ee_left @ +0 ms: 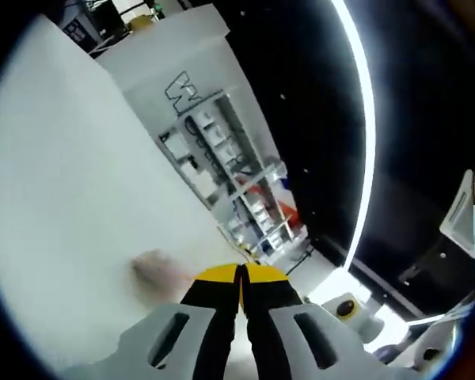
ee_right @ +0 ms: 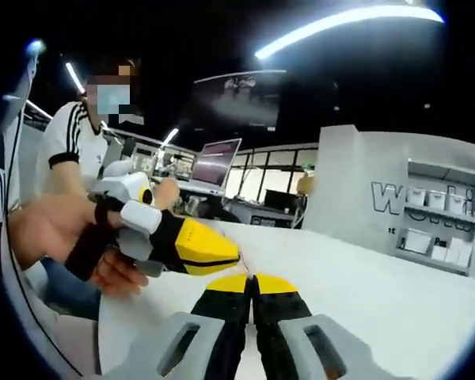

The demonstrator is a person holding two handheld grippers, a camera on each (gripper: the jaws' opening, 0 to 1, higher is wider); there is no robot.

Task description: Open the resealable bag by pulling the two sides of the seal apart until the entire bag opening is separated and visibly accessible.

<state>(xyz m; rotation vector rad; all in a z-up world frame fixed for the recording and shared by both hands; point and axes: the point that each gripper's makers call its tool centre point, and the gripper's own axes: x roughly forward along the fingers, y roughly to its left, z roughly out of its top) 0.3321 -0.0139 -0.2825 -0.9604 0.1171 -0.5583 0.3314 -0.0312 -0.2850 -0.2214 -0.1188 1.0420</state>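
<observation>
Presently my left gripper [ee_right: 236, 257] and right gripper [ee_right: 252, 279] are both pressed together (bag film too thin to discern), presumably pinching light, slippery seal lips.

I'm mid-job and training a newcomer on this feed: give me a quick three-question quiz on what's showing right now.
1. True or false: the right gripper has its jaws spread wide open.
2. What lies beneath the two grippers? A) a white table B) a green carpet C) a wooden floor
3. Fill in: in the right gripper view, the left gripper, held in a person's hand, comes in from the ____ side, with its yellow tips close to the right gripper's yellow tips.

Key: 1 false, the jaws are together; 2 A; 3 left.
</observation>
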